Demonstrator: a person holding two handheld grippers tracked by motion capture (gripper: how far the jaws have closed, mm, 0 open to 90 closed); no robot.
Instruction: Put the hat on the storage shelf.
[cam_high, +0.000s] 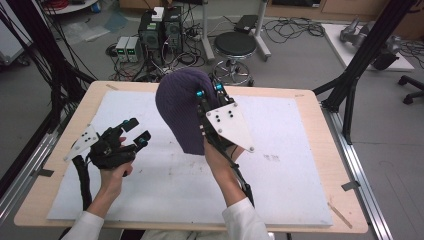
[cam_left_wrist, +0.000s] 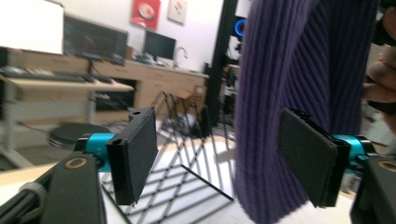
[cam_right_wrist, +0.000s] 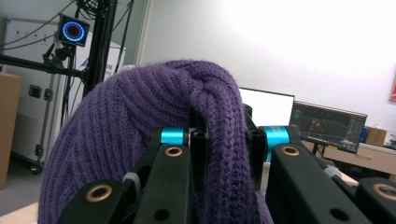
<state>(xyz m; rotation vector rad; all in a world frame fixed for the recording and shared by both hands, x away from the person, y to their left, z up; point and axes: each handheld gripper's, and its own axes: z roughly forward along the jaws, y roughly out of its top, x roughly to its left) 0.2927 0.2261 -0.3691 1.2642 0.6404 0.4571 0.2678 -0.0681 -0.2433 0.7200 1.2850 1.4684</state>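
Observation:
A purple knitted beanie (cam_high: 179, 108) hangs in the air above the middle of the white mat (cam_high: 280, 185). My right gripper (cam_high: 209, 93) is shut on its top edge and holds it up; in the right gripper view a thick fold of the beanie (cam_right_wrist: 223, 140) is pinched between the jaws of the right gripper (cam_right_wrist: 224, 140). My left gripper (cam_high: 136, 133) is open at the left, low over the mat, pointing toward the beanie. In the left gripper view the beanie (cam_left_wrist: 289, 79) hangs just beyond the right pad, with the left gripper (cam_left_wrist: 224, 163) holding nothing.
The mat covers a wooden table (cam_high: 47, 200). Behind the table stand a black stool (cam_high: 235, 47) and computer towers (cam_high: 160, 30) among cables. Black frame posts (cam_high: 360, 60) rise at the right and left edges.

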